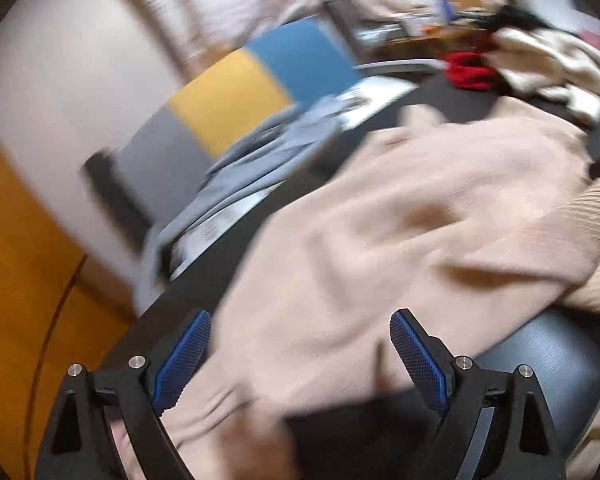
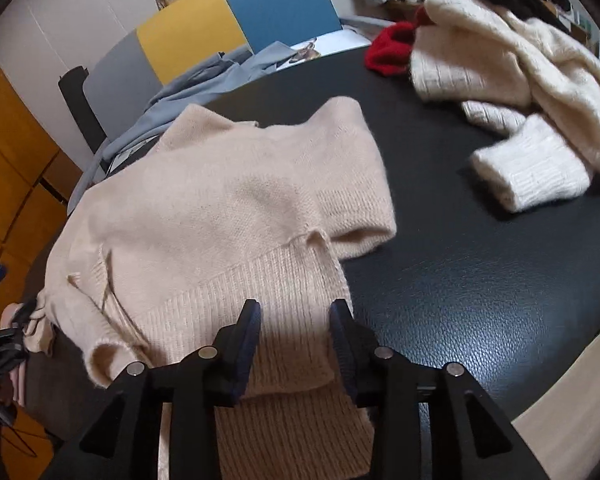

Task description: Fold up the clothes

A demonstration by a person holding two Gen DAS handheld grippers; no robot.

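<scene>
Both grippers sit over the beige sweater (image 2: 228,216) spread on the black table (image 2: 480,280). At the bottom of its blurred view, the left gripper (image 1: 300,356) stands spread wide, knit between the blue pads (image 1: 184,364) but unpinched. In the right wrist view, the right gripper (image 2: 294,340) is partly spread over the ribbed hem, not pinching. A white sweater (image 2: 512,92) lies upper right.

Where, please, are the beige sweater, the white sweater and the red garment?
beige sweater (image 2: 228,200), right wrist view, on its body.
white sweater (image 2: 532,176), right wrist view, on its cuff.
red garment (image 2: 390,50), right wrist view, on its middle.
</scene>
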